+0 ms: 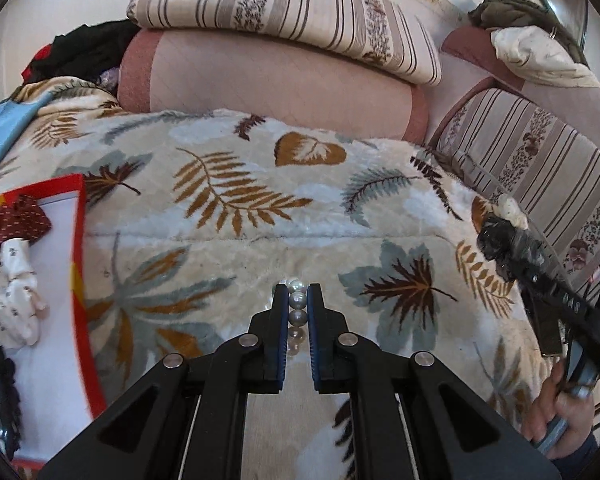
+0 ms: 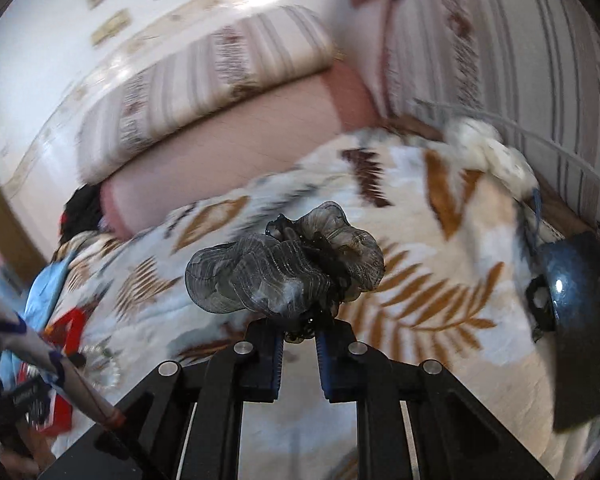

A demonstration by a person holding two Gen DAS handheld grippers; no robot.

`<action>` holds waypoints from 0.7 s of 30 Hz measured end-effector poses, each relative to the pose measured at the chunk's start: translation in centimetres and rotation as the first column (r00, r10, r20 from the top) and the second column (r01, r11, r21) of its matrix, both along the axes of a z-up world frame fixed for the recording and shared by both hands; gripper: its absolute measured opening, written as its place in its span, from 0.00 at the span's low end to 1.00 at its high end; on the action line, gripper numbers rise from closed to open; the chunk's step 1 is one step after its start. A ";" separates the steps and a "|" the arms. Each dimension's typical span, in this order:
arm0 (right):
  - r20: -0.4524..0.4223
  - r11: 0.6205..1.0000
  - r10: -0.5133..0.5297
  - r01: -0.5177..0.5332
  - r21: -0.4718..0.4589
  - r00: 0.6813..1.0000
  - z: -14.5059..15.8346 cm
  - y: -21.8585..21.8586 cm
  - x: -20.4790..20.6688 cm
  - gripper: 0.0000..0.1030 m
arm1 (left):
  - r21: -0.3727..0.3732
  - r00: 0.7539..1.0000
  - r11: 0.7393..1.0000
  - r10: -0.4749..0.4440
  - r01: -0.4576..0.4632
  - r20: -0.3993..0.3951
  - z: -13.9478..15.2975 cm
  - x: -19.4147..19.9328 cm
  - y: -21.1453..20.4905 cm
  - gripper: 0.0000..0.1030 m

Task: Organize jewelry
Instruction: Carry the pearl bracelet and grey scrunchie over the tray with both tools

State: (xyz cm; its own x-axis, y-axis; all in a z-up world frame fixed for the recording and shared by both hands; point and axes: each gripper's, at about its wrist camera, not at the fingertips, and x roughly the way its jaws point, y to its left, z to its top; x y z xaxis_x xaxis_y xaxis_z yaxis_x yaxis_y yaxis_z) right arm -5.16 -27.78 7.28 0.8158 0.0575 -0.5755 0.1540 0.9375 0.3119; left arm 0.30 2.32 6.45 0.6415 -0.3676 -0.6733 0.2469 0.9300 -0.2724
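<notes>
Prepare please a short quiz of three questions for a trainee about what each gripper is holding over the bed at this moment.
1. True or false: the left gripper is shut on a string of pearls.
2. What does the right gripper hold? A) a grey ruffled hair scrunchie B) a wooden comb C) a metal watch
3. Fill in: both grippers are above a blanket printed with ____.

Key: 1 true; 2 A, the grey ruffled hair scrunchie; 3 leaves.

Four pearls (image 1: 298,300), one dark scrunchie (image 2: 284,266), one white scrunchie (image 2: 488,152), two striped cushions (image 1: 284,12).
</notes>
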 end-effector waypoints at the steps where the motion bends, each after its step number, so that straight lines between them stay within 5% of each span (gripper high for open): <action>1: 0.017 0.999 0.025 -0.024 -0.024 1.000 0.4 1.3 -0.6 0.15 | -0.002 1.000 1.000 0.000 0.000 0.006 0.4 -0.5 0.2 0.08; 10: 0.021 0.979 0.196 -0.194 -0.065 0.980 1.0 8.9 -4.2 0.15 | 0.000 0.999 1.000 0.019 -0.019 0.042 2.6 -4.6 2.5 0.08; 21: 0.037 0.956 0.289 -0.286 -0.069 0.957 3.1 13.1 -7.7 0.15 | -0.010 0.996 0.998 0.061 -0.061 0.070 4.4 -9.0 5.8 0.08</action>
State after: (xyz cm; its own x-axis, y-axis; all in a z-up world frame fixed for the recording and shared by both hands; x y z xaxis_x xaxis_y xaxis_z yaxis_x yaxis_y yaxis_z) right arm -12.90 -14.68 10.36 0.7956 0.2584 -0.5479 -0.1375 0.9579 0.2521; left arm -8.74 8.15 10.81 0.7084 -0.3313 -0.6233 0.2084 0.9418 -0.2638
